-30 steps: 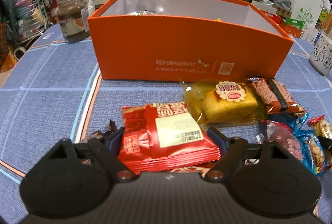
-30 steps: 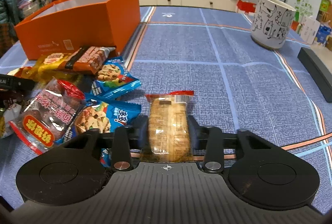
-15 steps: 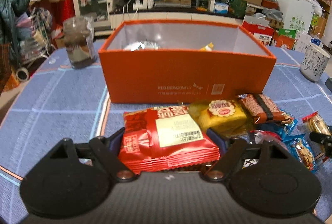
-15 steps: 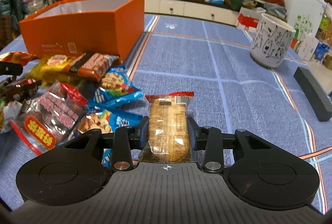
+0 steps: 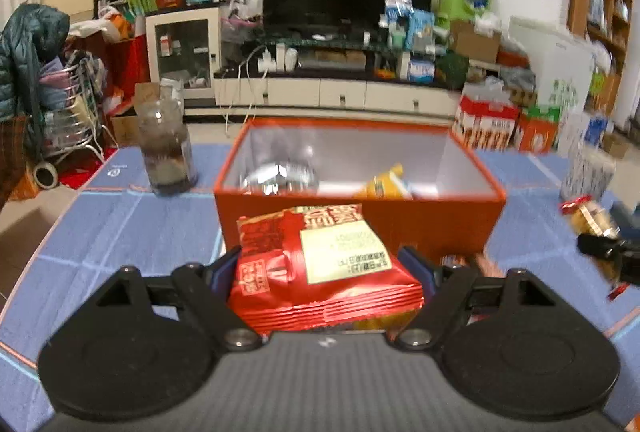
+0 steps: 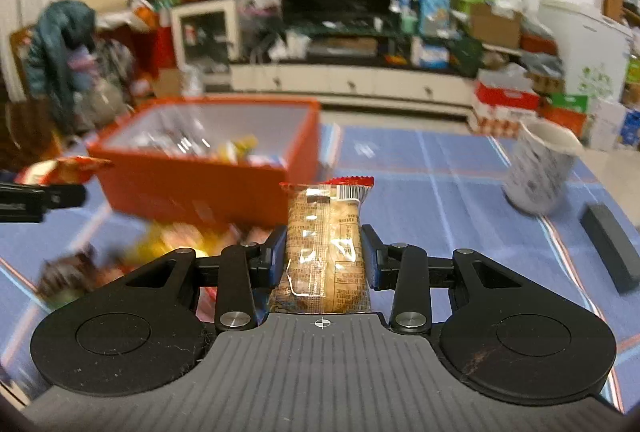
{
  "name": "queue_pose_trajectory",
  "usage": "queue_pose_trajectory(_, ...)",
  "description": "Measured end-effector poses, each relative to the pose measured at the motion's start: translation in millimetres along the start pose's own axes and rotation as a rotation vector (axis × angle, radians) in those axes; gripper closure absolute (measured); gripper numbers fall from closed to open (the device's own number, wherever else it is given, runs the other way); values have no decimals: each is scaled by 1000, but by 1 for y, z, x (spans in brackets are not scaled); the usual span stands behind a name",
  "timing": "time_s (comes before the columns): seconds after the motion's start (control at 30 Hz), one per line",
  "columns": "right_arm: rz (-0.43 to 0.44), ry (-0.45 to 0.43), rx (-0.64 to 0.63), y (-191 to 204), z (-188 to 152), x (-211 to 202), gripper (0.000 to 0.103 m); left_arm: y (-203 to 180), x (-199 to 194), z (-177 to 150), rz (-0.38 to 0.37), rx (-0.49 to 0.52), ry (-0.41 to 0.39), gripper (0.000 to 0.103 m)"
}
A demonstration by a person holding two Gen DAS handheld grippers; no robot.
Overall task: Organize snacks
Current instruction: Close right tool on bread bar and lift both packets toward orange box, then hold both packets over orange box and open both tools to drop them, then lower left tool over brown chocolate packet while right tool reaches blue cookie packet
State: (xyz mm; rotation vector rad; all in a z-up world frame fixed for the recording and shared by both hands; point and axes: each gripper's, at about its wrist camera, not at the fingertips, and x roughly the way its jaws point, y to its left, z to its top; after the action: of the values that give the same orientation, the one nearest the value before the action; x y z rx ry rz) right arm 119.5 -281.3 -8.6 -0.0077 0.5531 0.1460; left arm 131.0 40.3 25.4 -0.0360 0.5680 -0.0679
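My left gripper point(image 5: 322, 266) is shut on a red snack packet point(image 5: 316, 268) and holds it in the air in front of the orange box point(image 5: 360, 220). The box is open on top and has a few snacks inside. My right gripper point(image 6: 324, 256) is shut on a clear-wrapped biscuit packet point(image 6: 324, 252), lifted off the table to the right of the orange box point(image 6: 192, 179). In the left wrist view the right gripper's biscuit packet point(image 5: 592, 220) shows at the right edge. Loose snacks point(image 6: 168, 244) lie blurred on the blue tablecloth below.
A glass jar point(image 5: 166, 151) stands left of the box. A patterned white mug point(image 6: 538, 171) and a dark flat bar point(image 6: 610, 248) sit on the table's right side. Beyond the table are a TV stand and cluttered shelves.
Both grippers have risen with their packets, so the box's inside now shows and the snack pile has dropped lower in view.
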Motion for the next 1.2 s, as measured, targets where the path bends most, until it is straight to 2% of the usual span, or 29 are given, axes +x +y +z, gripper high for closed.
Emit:
queue_pose_trajectory(0.1,50,-18,10,12,29,18,81,2,11,23,6,6,-27,23)
queue_pose_trajectory(0.23,86,4,8,33,68,64,81,4,44,57,6,-19,-24,23)
queue_pose_trajectory(0.43,70,10,-38,57,98,108,80,-9,87,87,-3,14,-7,20)
queue_pose_trajectory(0.47,56,15,-43,58,100,115,77,-12,94,88,4,22,3,18)
queue_pose_trajectory(0.5,46,27,-43,59,103,121,65,-12,96,88,17,21,8,14)
queue_pose_trajectory(0.53,46,40,-33,58,105,125,57,-11,94,86,39,14,16,10)
queue_pose_trajectory(0.57,58,37,-16,56,106,123,48,-10,87,83,45,8,10,10)
queue_pose_trajectory(0.6,75,12,-3,54,105,113,36,-8,79,79,42,10,0,10)
queue_pose_trajectory(0.67,70,-34,3,51,101,89,22,-5,63,71,61,15,1,10)
queue_pose_trajectory(0.73,71,-75,5,49,92,61,21,2,44,59,88,-4,6,10)
queue_pose_trajectory(0.8,78,-98,16,46,77,32,11,6,25,44,101,-17,23,10)
queue_pose_trajectory(0.9,49,-82,19,46,45,-3,9,9,5,16,157,1,78,10)
queue_pose_trajectory(1.0,47,-46,12,45,16,-19,9,16,-5,-13,210,17,120,9)
queue_pose_trajectory(1.2,50,-1,-11,42,-21,-10,9,37,-6,-47,285,25,186,9)
